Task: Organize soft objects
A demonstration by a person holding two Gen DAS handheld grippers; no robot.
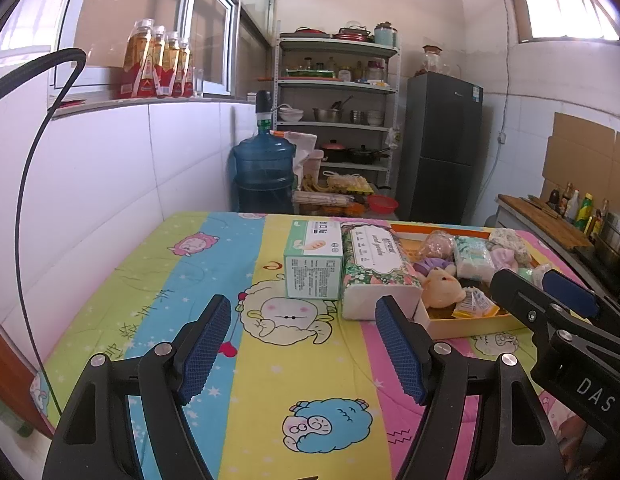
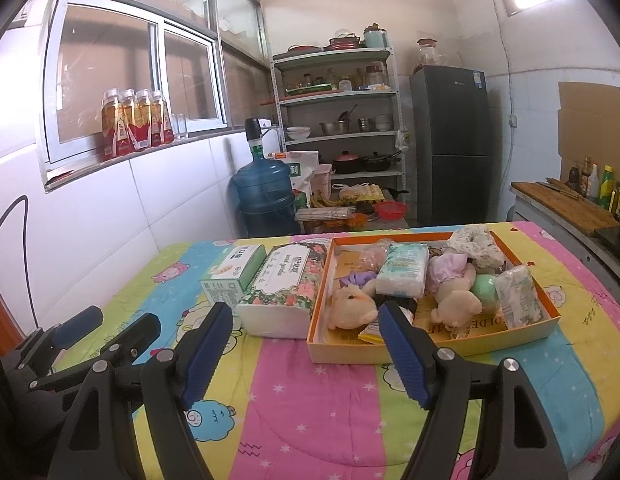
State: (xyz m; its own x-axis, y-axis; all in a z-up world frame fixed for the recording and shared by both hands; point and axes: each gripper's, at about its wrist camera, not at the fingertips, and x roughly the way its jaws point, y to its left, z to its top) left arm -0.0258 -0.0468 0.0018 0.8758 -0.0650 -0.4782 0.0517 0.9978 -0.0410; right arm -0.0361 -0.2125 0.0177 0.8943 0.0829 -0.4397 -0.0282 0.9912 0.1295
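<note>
An orange box (image 2: 490,338) on the cartoon-print table cover holds several soft things: a cream plush animal (image 2: 352,306), a tissue pack (image 2: 404,274), a second plush (image 2: 456,300), a green ball (image 2: 484,289) and a floral scrunchie (image 2: 476,246). A floral tissue pack (image 2: 283,286) and a green carton (image 2: 233,274) stand left of the box. My left gripper (image 1: 303,344) is open and empty, short of the carton (image 1: 314,264) and floral pack (image 1: 376,268). My right gripper (image 2: 305,350) is open and empty in front of the box's near left corner.
A blue water jug (image 2: 265,190), a metal shelf rack (image 2: 340,120) and a dark fridge (image 2: 452,144) stand beyond the table. A counter with bottles (image 2: 590,188) is at the right. A white tiled wall runs along the left, with bottles (image 1: 155,62) on its sill.
</note>
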